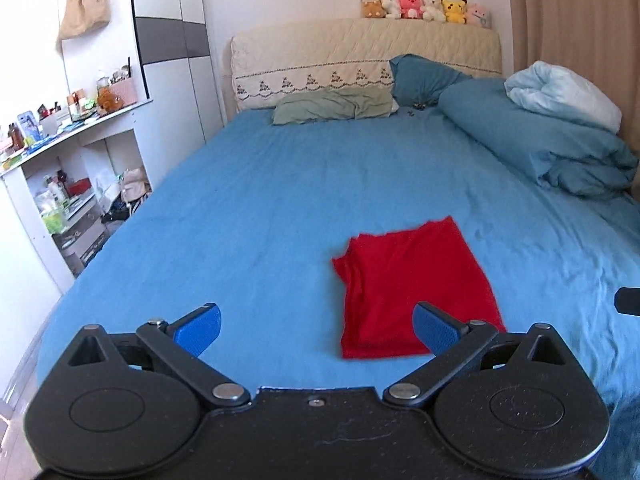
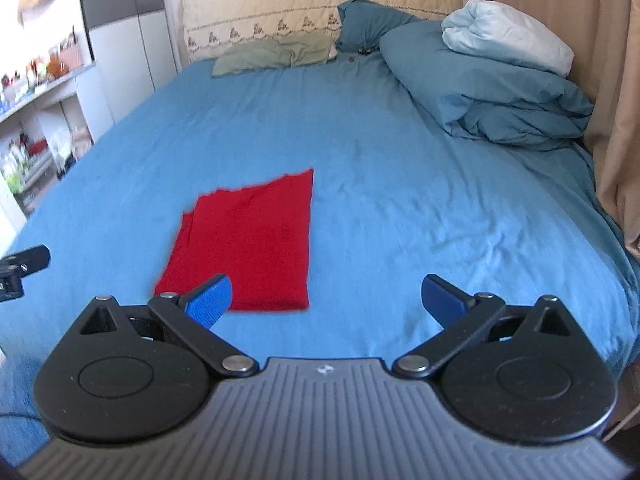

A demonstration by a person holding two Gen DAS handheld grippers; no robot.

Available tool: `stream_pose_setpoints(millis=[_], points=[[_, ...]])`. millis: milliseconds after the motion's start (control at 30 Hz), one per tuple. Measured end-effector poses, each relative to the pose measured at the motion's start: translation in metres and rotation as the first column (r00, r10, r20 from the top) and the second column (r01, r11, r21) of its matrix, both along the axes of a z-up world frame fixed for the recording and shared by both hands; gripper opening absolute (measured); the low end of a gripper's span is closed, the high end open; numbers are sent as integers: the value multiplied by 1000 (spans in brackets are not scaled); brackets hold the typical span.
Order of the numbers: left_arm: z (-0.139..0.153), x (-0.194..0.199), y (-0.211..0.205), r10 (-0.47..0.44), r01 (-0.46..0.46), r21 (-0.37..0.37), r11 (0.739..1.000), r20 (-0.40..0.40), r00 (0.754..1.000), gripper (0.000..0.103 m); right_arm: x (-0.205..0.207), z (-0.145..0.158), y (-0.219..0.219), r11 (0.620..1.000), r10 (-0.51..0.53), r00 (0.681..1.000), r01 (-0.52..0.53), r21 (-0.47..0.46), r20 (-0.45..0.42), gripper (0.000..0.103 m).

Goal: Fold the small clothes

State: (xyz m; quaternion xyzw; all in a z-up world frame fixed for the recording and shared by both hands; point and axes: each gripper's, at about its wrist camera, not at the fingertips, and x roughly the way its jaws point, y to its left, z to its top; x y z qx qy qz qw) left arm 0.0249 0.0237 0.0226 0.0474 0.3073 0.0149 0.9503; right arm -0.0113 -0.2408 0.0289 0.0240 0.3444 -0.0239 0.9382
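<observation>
A red garment [image 1: 416, 284] lies folded into a flat rectangle on the blue bed sheet [image 1: 260, 216]. It also shows in the right wrist view [image 2: 252, 244]. My left gripper [image 1: 316, 328] is open and empty, above the sheet just short of the garment's near edge and to its left. My right gripper [image 2: 326, 298] is open and empty, near the garment's near right corner. A dark part of the left gripper [image 2: 20, 268] shows at the left edge of the right wrist view.
A rolled blue duvet [image 1: 540, 136] with a pale blanket [image 1: 560, 92] lies along the bed's right side. Pillows [image 1: 336, 106] lie at the headboard [image 1: 360, 56]. Cluttered white shelves [image 1: 60, 168] stand left of the bed. A curtain [image 2: 580, 20] hangs on the right.
</observation>
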Motion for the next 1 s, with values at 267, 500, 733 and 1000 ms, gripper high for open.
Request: stream_pose_setpoints(millis=[267,500,733,1000], points=[[-29,-22,-2,-34,33,-18,999,-61,998,103,-19,-37,18,1000,12,997,-13,-11,-80,103],[-30,-26,-5,-44,43,-17,999,-51,998,103,-23,-34,22,1000,14,997,-16,-16,-76,103],[-26,-31,-8,-41,41,8,999,-25,999,103,-21,-33,20,1000,14,997,-16,-21,-72,103],[-26,-33,-9,-40,41,22,999,-18,999,103,-22,-32,20,1000,16,998,-17,-13,-65,103]])
